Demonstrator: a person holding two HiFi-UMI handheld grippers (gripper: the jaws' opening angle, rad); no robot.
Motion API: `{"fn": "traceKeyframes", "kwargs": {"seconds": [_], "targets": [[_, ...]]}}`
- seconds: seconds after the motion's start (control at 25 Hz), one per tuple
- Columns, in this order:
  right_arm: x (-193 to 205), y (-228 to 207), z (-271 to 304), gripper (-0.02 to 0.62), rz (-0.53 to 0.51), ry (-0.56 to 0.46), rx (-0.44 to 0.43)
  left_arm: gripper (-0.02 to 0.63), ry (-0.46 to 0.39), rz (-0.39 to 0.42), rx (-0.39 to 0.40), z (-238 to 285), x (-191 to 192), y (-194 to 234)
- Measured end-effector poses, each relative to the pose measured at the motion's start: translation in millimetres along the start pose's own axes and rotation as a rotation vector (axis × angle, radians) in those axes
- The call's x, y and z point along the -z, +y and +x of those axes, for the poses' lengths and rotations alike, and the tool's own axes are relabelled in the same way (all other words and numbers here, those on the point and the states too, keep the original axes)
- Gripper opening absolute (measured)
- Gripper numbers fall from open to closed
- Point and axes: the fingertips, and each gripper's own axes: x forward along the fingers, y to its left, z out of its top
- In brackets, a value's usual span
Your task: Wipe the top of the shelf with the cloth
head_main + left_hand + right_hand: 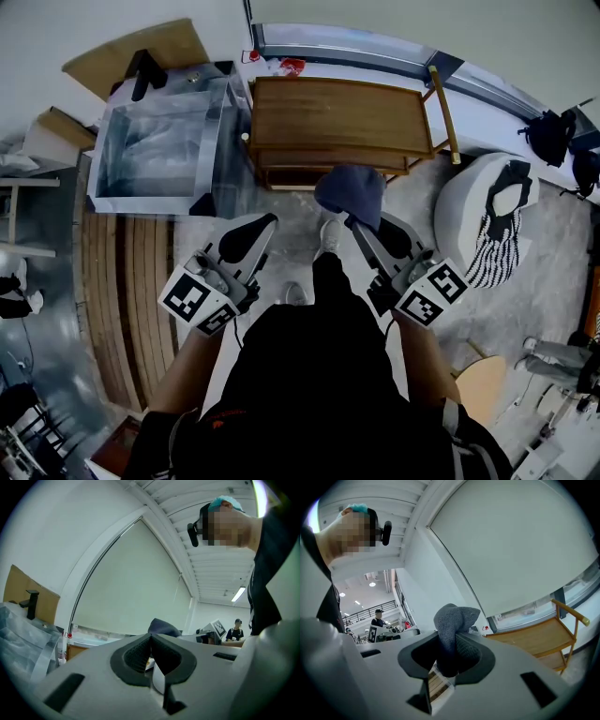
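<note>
Firmly pinched cloth [457, 616], inside right claw [452, 644]

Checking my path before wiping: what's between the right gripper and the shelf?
Only the cloth, held in the right gripper and bunched in front of the shelf, per the head view.

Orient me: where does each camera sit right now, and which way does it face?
Head view: on the head, steeply down at the shelf; forearms, legs, left gripper and right gripper show.
Left gripper view: on that gripper, angled up at the blind; shut empty jaws, torso.
Right gripper view: on that gripper, angled up; jaws shut on the cloth, torso.
Shared: cloth in all three.
</note>
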Motion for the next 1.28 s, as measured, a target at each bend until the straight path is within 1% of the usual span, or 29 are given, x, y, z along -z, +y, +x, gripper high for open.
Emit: {"fn": "traceKeyframes", "kwargs": {"seconds": [0.28, 0.48, 0.68, 0.8, 1.0, 1.12, 1.28], "targets": [[-31, -66, 31, 0.084, 0.024, 0.026, -0.033, 0.020, 0.017, -0.003, -0.044, 63, -10, 36], [-55, -117, 62, 0.084, 0.035, 0.058, -0.062, 0.020, 0.037, -0.031, -0.096, 108, -19, 68], [-75, -163, 86, 0.084, 0.054, 0.093, -0.094, 0.020, 0.016, -0.022, -0.146, 155, -27, 101], [-85, -190, 98, 0.083, 0.065, 0.103, -0.110, 0.020, 0.014, -0.010, -0.162, 182, -32, 115], [-96, -223, 109, 0.084, 0.076, 0.109, -0.134, 0.020, 0.017, -0.010, -0.197, 213, -33, 132], [-104, -240, 114, 0.084, 0.073, 0.114, -0.139, 0.020, 0.018, -0.014, -0.221, 225, -32, 141], [-112, -257, 122, 0.083, 0.064, 0.120, -0.136, 0.020, 0.013, 0.002, -0.236, 237, -33, 152]]}}
